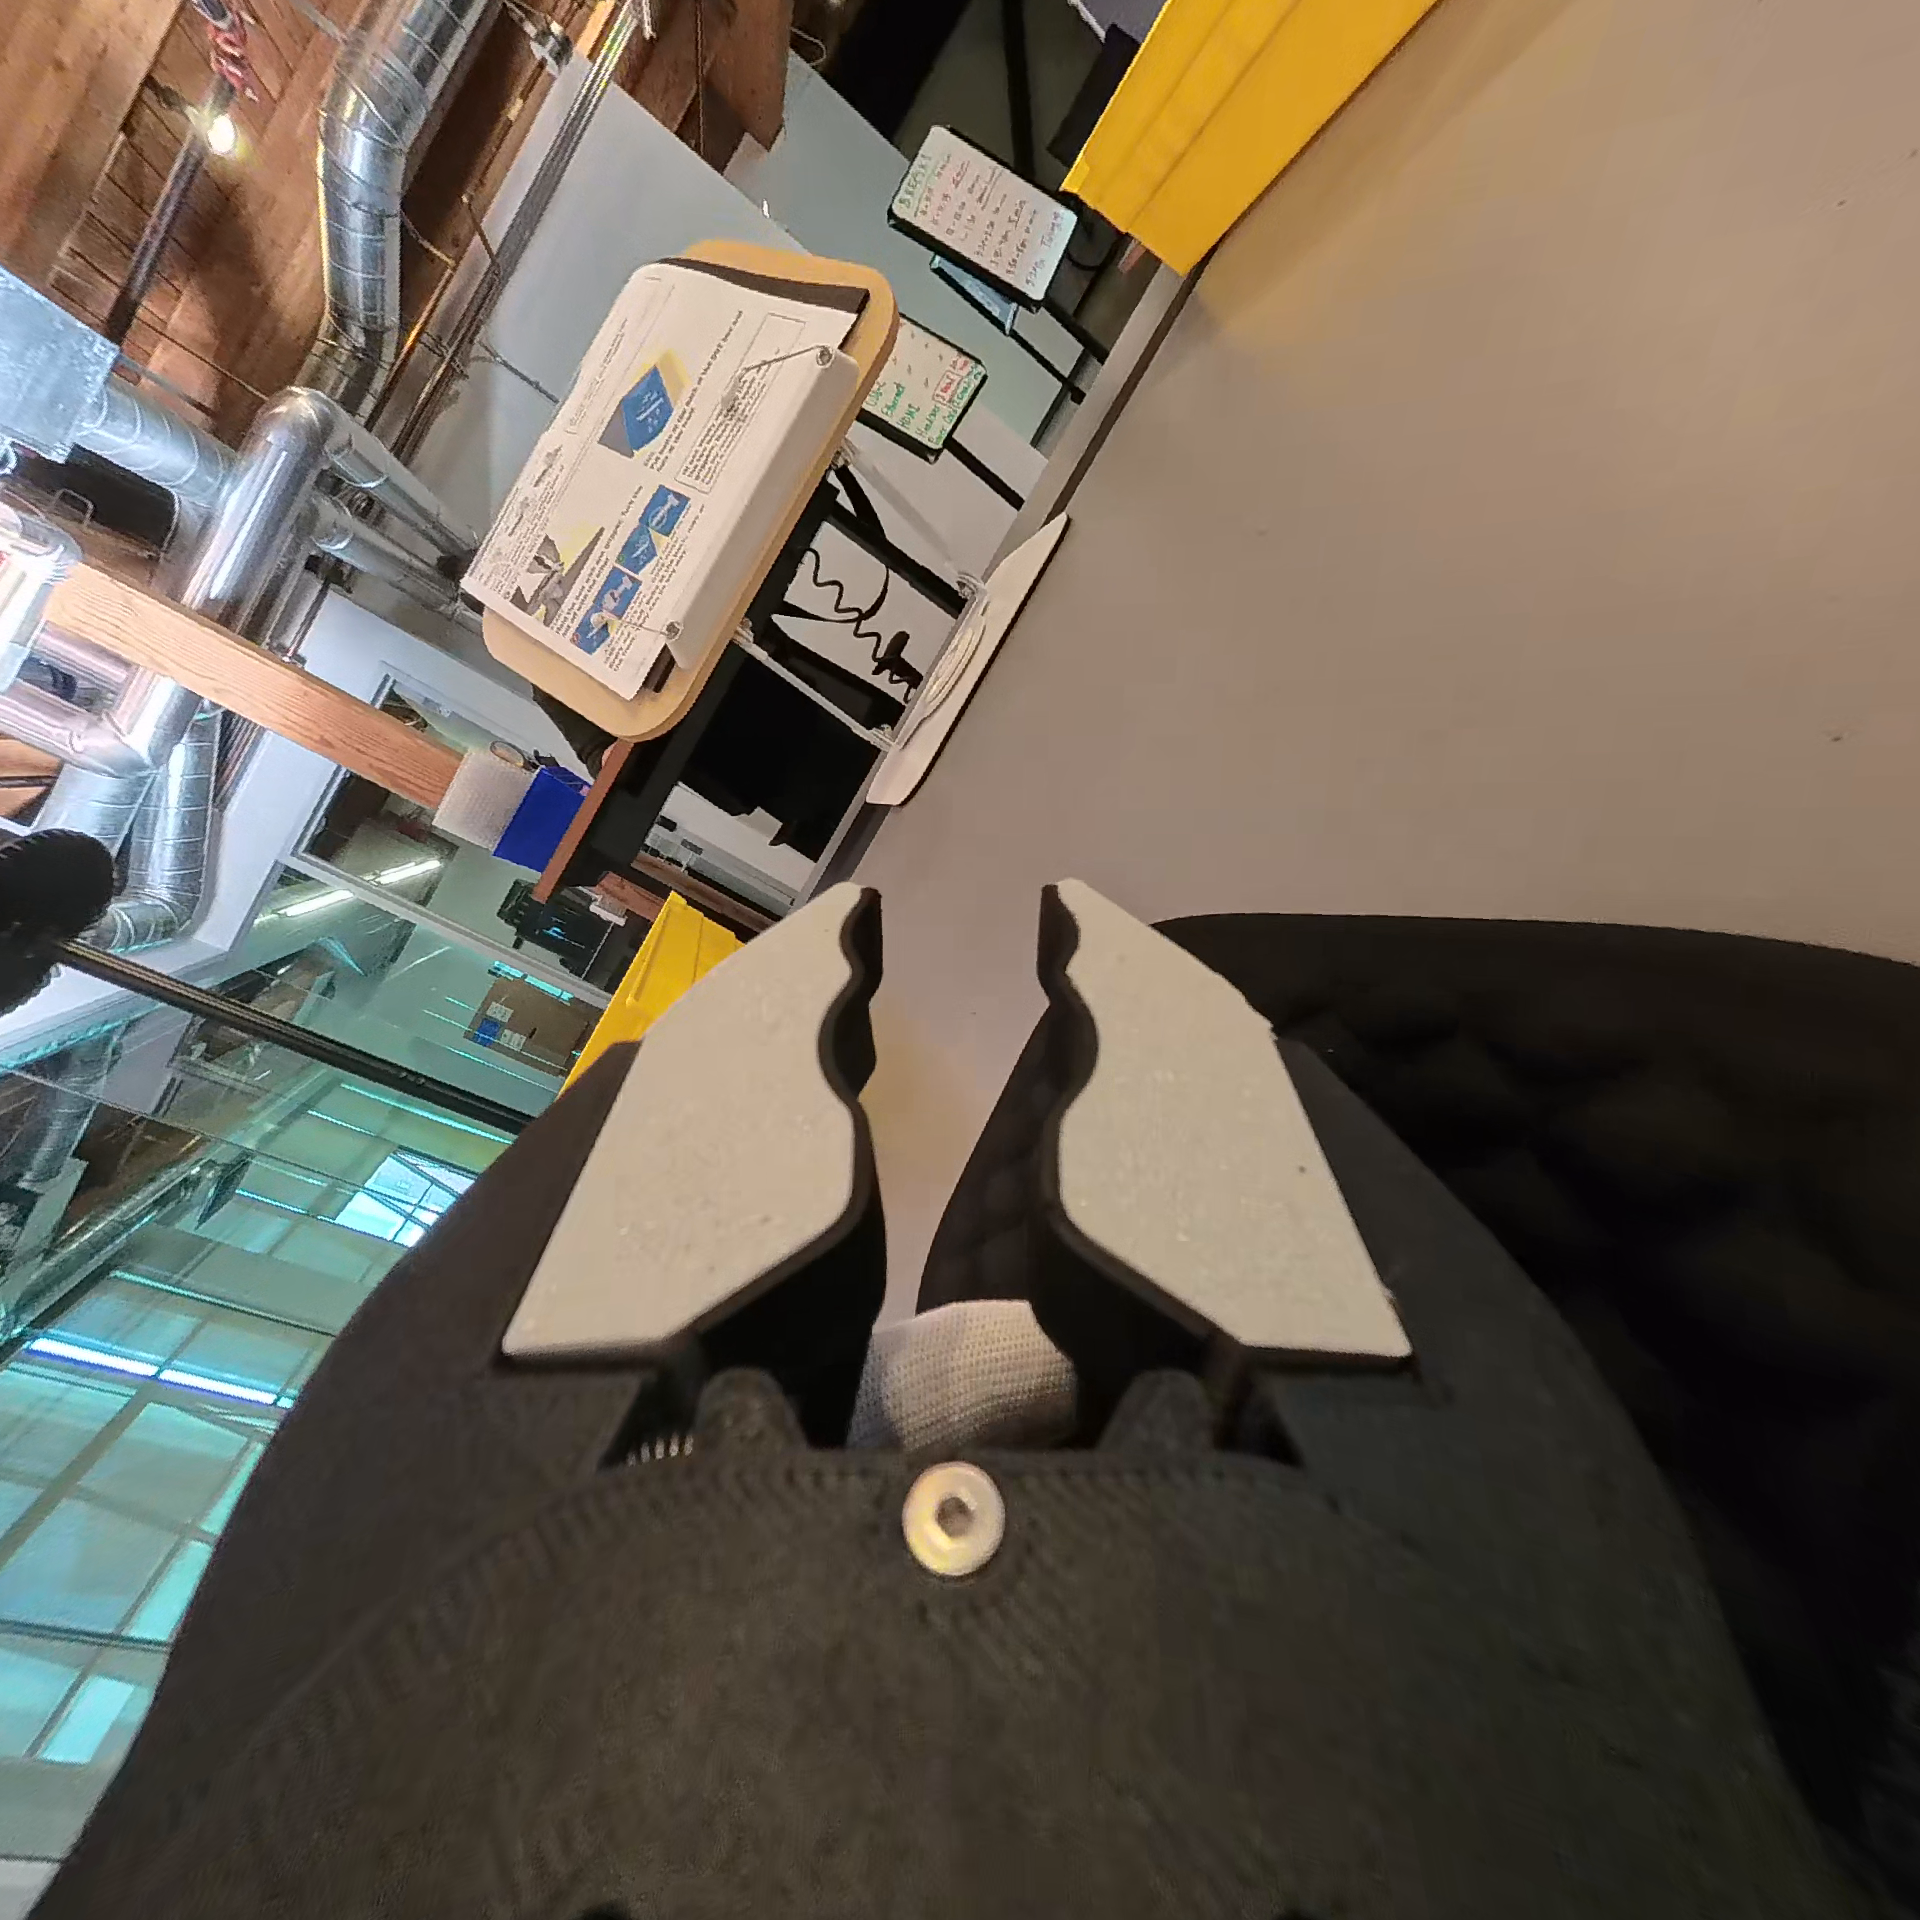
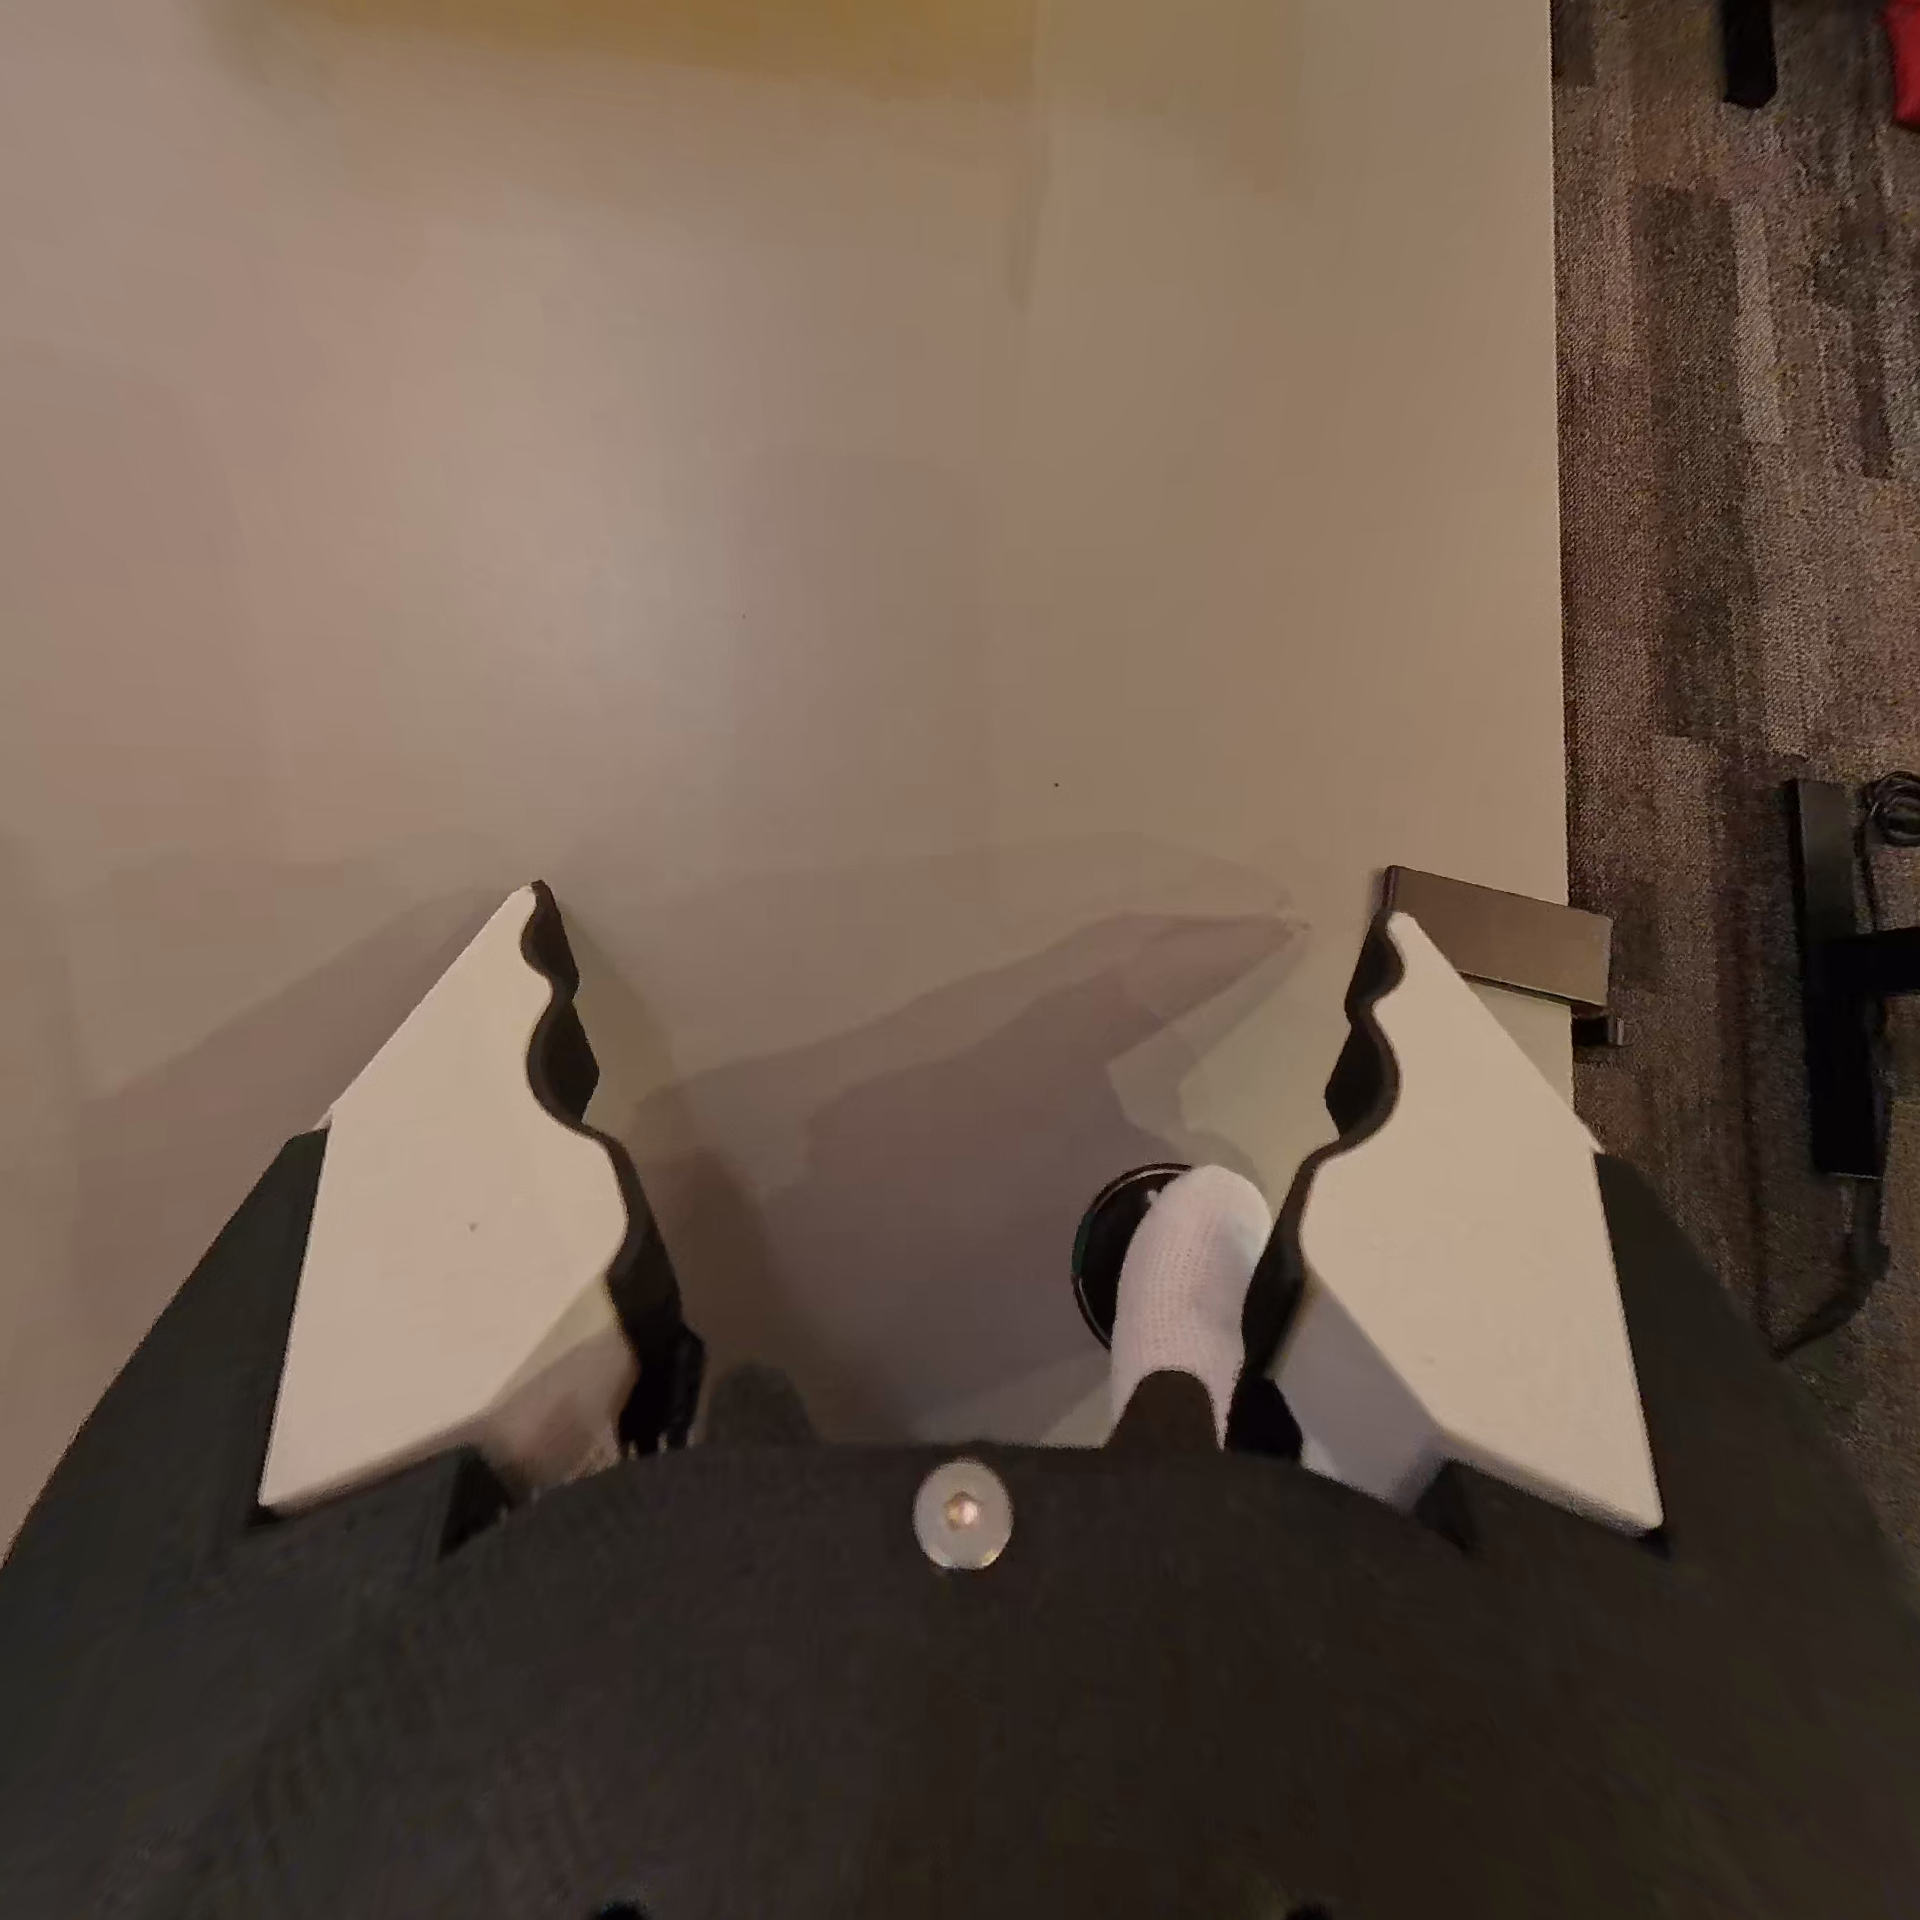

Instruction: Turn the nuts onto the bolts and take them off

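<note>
Hovering over bare desk (image 2: 727,520) near its right edge, my right gripper (image 2: 961,935) is spread wide, my left gripper (image 1: 961,914) narrowly parted, both empty; no nuts or bolts show, so direction is unknown.

1. The left wrist view is bright and sharp; a ceiling lamp (image 1: 220,130) glares at the far left, and the windows (image 1: 208,1299) glow teal.
2. Straight lines bow toward that view's edges.
3. The right wrist view is dimmer and warm-toned, with the table (image 2: 727,468) evenly lit.
4. Soft, layered shadows of the fingers (image 2: 457,1195) fall on the table between them.
5. Near the camera, a white-gloved fingertip (image 2: 1184,1288) looks slightly soft.
</note>
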Available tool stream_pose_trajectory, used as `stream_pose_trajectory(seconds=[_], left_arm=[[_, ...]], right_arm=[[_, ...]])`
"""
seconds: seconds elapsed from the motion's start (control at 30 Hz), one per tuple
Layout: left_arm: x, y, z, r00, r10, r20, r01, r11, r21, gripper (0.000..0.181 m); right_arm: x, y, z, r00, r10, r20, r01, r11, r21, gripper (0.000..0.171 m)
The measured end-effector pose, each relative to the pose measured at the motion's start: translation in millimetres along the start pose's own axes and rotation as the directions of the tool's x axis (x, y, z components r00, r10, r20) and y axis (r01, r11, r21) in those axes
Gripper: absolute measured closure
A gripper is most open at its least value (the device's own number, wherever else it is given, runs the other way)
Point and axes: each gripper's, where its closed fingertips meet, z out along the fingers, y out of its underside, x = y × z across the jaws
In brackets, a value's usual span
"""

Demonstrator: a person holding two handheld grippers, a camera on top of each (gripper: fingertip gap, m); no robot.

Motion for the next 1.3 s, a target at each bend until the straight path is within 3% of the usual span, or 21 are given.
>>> stream_pose_trajectory(seconds=[0.03, 1.3], left_arm=[[1, 1, 0, 1.000, -0.001, 0.002, 0.001, 1.000, -0.002, 0.152], [40, 30, 11, 0.999, -0.020, 0.026, 0.022, 0.997, -0.068, 0.148]], right_arm=[[0, 1, 1, 1.000, -0.002, 0.000, 0.002, 1.000, 0.001, 0.028], [-6, 35, 34, 1.000, -0.004, 0.024, 0.004, 1.000, 0.009, 0.031]])
